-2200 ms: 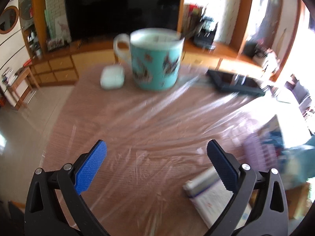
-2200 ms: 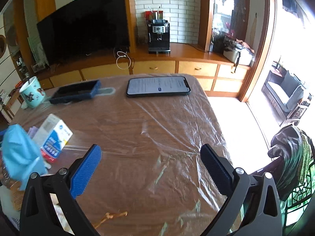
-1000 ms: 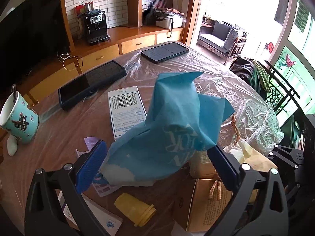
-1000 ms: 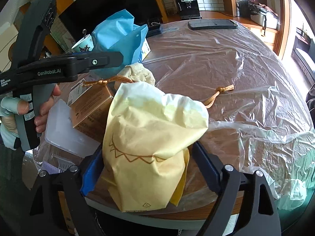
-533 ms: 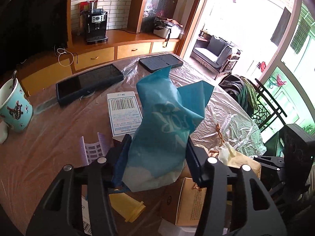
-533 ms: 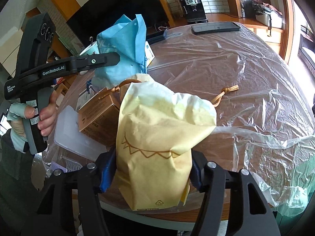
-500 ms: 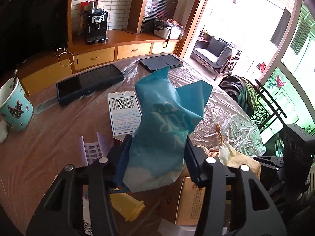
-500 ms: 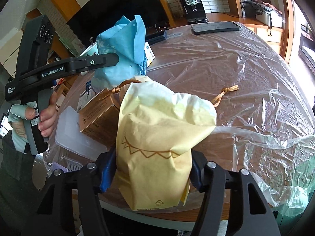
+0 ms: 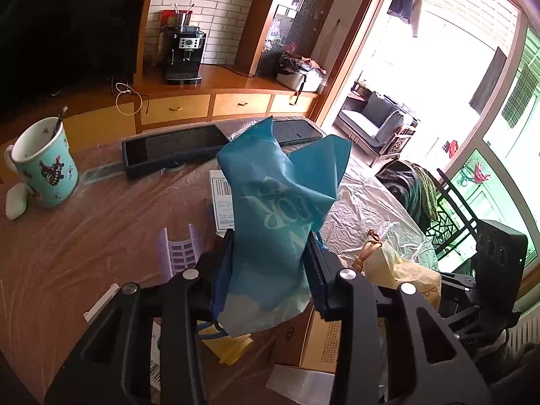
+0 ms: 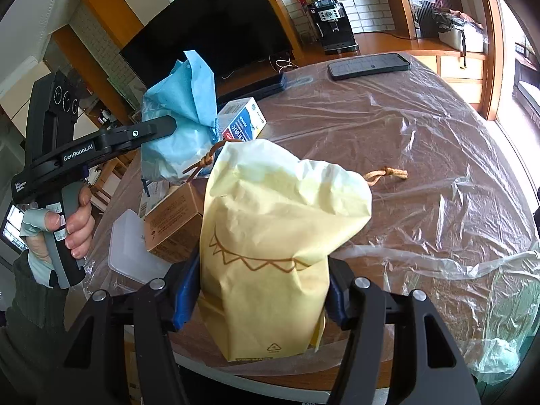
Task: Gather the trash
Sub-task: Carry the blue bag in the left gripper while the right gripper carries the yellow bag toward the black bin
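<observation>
My left gripper (image 9: 268,273) is shut on a crumpled blue bag (image 9: 276,216) with white lettering and holds it up above the table; this bag also shows in the right wrist view (image 10: 182,125). My right gripper (image 10: 258,290) is shut on a pale yellow bag (image 10: 273,249) with a brown zigzag print, held at the table's near edge. The yellow bag's top and brown cord show in the left wrist view (image 9: 395,270). Beneath both lie a brown carton (image 10: 175,219), a clear plastic lid (image 10: 130,249) and a yellow cup (image 9: 229,347).
On the plastic-covered table (image 10: 405,135) stand a teal mug (image 9: 44,165), a white earbud case (image 9: 15,200), a dark tablet (image 9: 172,150), a phone (image 10: 369,65), a white medicine box (image 10: 244,119) and a purple grid piece (image 9: 180,249). A brown cord (image 10: 388,173) lies loose.
Both grippers closed from open around the bags to gripping them. The left gripper has tightened further on the blue bag and lifted it slightly; the right holds steady.
</observation>
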Action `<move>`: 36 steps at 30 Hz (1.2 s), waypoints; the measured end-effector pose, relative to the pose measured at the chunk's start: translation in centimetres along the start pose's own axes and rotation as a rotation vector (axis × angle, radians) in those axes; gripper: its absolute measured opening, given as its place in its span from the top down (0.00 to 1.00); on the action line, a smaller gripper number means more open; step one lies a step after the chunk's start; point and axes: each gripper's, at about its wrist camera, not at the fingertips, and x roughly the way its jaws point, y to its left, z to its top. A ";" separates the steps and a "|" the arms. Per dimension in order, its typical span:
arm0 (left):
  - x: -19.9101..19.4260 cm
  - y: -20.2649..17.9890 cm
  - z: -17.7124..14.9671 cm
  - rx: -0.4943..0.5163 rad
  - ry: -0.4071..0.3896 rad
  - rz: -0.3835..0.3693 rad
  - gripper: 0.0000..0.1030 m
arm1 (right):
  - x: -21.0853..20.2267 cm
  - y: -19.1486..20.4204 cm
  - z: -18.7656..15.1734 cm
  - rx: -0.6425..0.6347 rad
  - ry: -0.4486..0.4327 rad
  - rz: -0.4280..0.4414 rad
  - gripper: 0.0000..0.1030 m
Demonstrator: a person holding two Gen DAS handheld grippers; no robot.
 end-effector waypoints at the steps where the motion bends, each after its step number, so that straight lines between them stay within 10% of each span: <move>1: -0.4 0.0 0.0 -0.006 -0.011 0.005 0.61 | -0.1 0.1 0.1 -0.004 -0.006 0.002 0.42; 17: -8.3 -1.0 -2.3 -0.063 -0.167 0.090 0.61 | -0.9 2.9 2.4 -0.126 -0.040 0.021 0.42; 36: -15.1 -5.6 -11.1 -0.028 -0.211 0.039 0.61 | -6.6 6.1 -2.7 -0.220 -0.063 0.150 0.42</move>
